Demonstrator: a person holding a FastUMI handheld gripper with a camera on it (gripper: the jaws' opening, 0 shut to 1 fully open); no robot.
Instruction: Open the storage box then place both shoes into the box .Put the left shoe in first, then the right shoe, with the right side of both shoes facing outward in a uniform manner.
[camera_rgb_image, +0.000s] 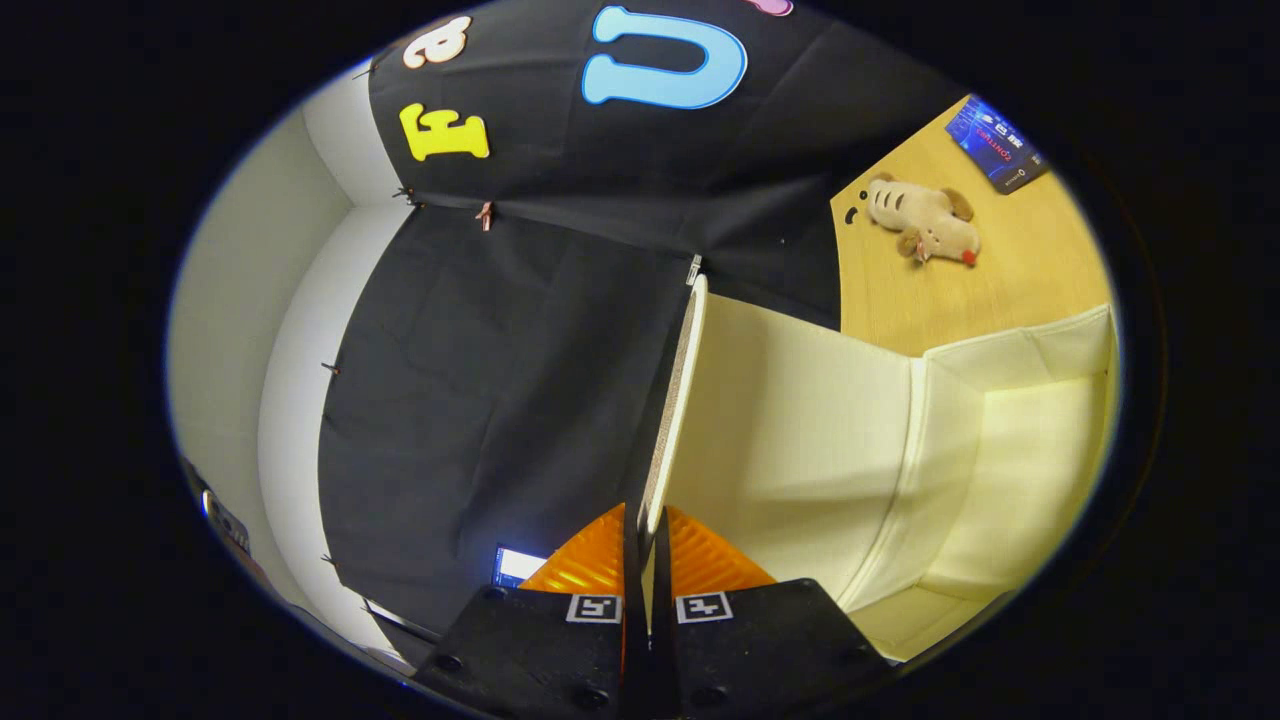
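My gripper (645, 530) is shut on the edge of the storage box lid (680, 400), a thin cream panel seen edge-on that runs straight ahead from between my fingers. The view is rolled sideways. To the right of the lid its pale inner face and the open cream fabric box (1010, 470) spread out, with the inside of the box lit and nothing visible in it. No shoe is in sight.
Beyond the box lies the wooden tabletop (1000, 290) with a small plush toy (925, 225) and a dark blue card (1000, 145) farther off. Black cloth wall (500, 350) stands left of the lid, with a white wall (270, 330) past it.
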